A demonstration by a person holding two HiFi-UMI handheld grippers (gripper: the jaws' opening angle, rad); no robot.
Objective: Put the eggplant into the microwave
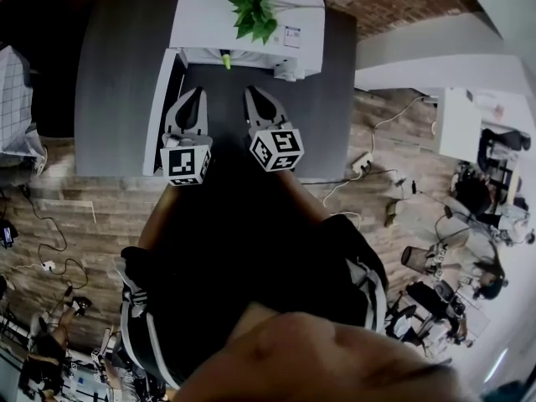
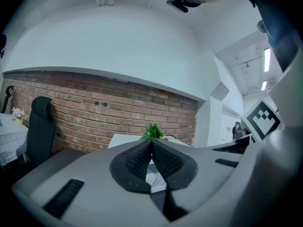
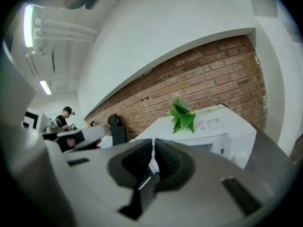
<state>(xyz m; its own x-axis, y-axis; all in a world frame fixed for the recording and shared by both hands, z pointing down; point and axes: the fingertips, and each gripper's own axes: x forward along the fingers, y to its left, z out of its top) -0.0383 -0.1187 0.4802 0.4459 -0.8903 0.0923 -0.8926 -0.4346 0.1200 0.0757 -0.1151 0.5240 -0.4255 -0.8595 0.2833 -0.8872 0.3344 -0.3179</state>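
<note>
In front of the microwave [image 1: 209, 19], w/ its door [image 1: 162, 99] open to your left, you hold both tongs side by side over the grey surface [image 1: 117, 74]. Left tongs [image 1: 194, 92] are closed, nothing btwn the pads; right tongs [image 1: 254, 90] likewise closed & empty. Of the eggplant [image 1: 224, 59] only a green-yellow tip shows at the oven mouth, prob. its stem, so it looks to be inside, which fits the empty tongs. Door isn't closed yet. The plant [image 1: 254, 11] sits on top, clear of the door.
</note>
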